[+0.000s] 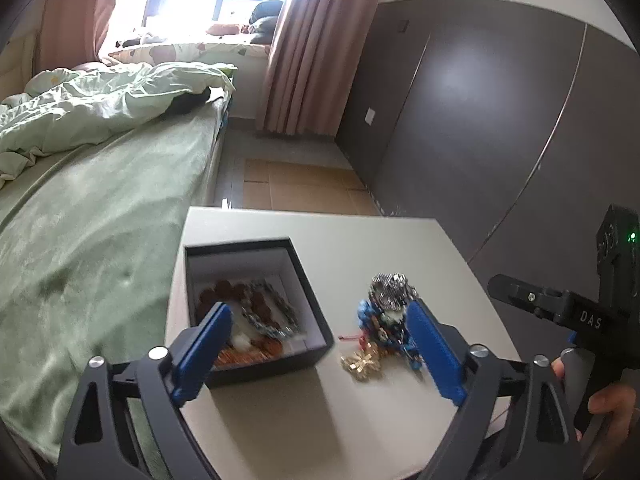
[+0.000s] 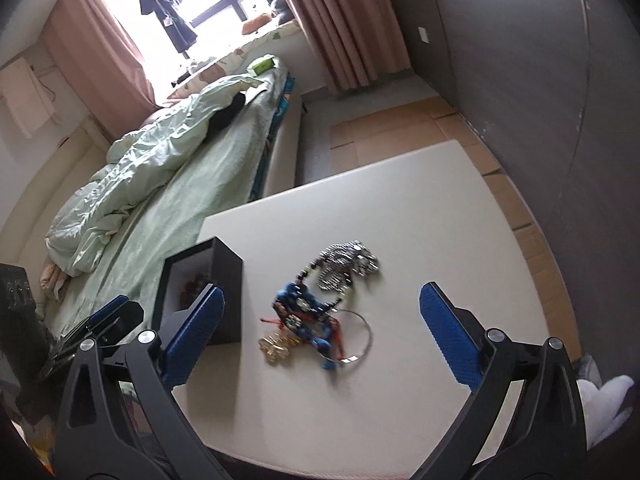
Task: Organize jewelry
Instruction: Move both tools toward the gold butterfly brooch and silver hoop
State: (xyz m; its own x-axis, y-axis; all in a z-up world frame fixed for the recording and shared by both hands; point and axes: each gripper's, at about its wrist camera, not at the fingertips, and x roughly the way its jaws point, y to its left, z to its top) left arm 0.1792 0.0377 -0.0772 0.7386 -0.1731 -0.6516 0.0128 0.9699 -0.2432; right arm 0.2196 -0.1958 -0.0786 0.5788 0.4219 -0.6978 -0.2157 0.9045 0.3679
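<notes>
An open black box (image 1: 256,312) with a white lining sits on the white table (image 1: 320,420); it holds brown beads and a metal chain. To its right lies a jewelry pile: a silver beaded piece (image 1: 390,286), a blue beaded piece (image 1: 384,326) and a gold ornament (image 1: 362,364). My left gripper (image 1: 316,356) is open and empty, above the table between box and pile. In the right wrist view my right gripper (image 2: 324,340) is open and empty, above the pile: silver piece (image 2: 346,266), blue piece (image 2: 304,312), gold ornament (image 2: 274,348), a thin metal ring (image 2: 364,340). The box (image 2: 208,296) stands left.
A bed with a green cover (image 1: 92,216) runs along the table's left side. A dark wardrobe wall (image 1: 480,120) stands to the right. The right gripper's body (image 1: 576,316) shows at the table's right edge. Cardboard sheets (image 1: 304,188) lie on the floor beyond the table.
</notes>
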